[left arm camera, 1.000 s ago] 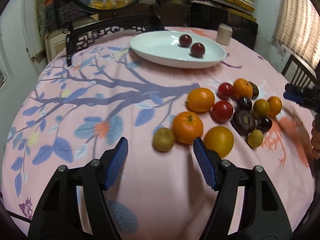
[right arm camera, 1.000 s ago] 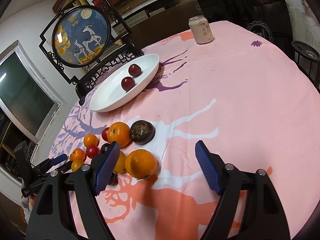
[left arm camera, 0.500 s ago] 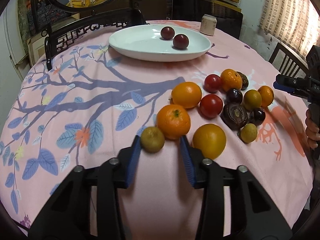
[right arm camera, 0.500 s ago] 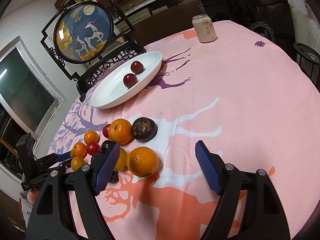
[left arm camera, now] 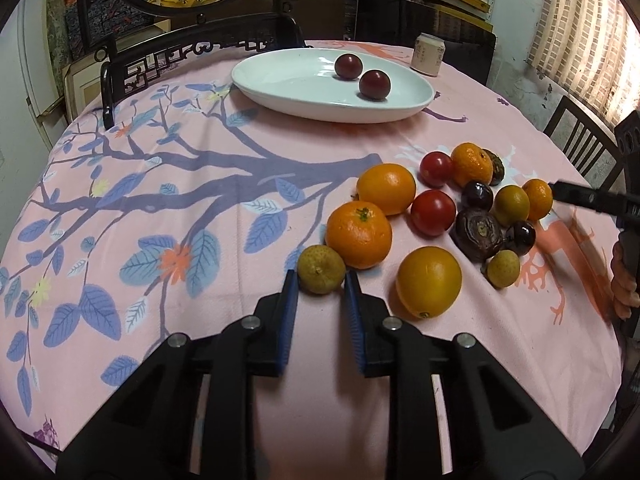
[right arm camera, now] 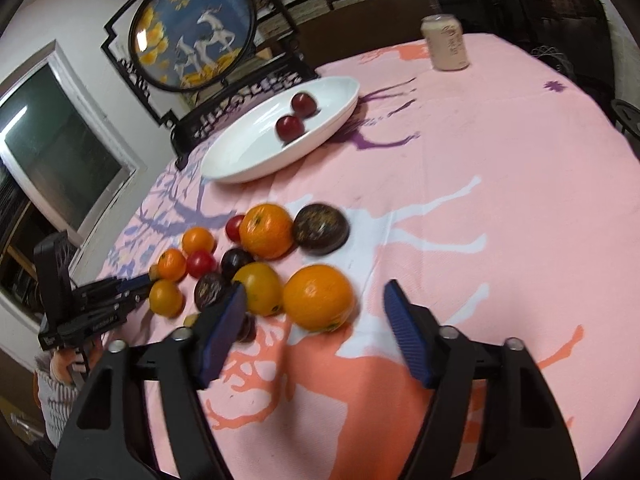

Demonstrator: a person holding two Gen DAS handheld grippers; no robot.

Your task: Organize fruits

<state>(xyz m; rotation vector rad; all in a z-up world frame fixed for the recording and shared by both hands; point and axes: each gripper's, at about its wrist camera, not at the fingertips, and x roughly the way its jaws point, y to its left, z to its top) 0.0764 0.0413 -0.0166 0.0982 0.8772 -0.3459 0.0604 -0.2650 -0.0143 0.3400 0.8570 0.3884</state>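
item, left to right: we are pinching the small greenish-brown fruit [left arm camera: 321, 269] in the left gripper [left arm camera: 320, 280], jaws clamped on its sides, at the near left edge of the fruit pile, touching a tangerine [left arm camera: 359, 235]. next we are likely lifting it toward the white dish [left arm camera: 280, 80], where two dark red plums [left arm camera: 362, 76] lie. the right gripper [right arm camera: 312, 308] is closing half-wide before a large orange [right arm camera: 319, 297], not yet gripping. drink can [right arm camera: 445, 42]: its lettering is unreadable.

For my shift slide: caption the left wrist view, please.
Left claw shut on a small green fruit beside the oranges; two plums wait in the white dish.
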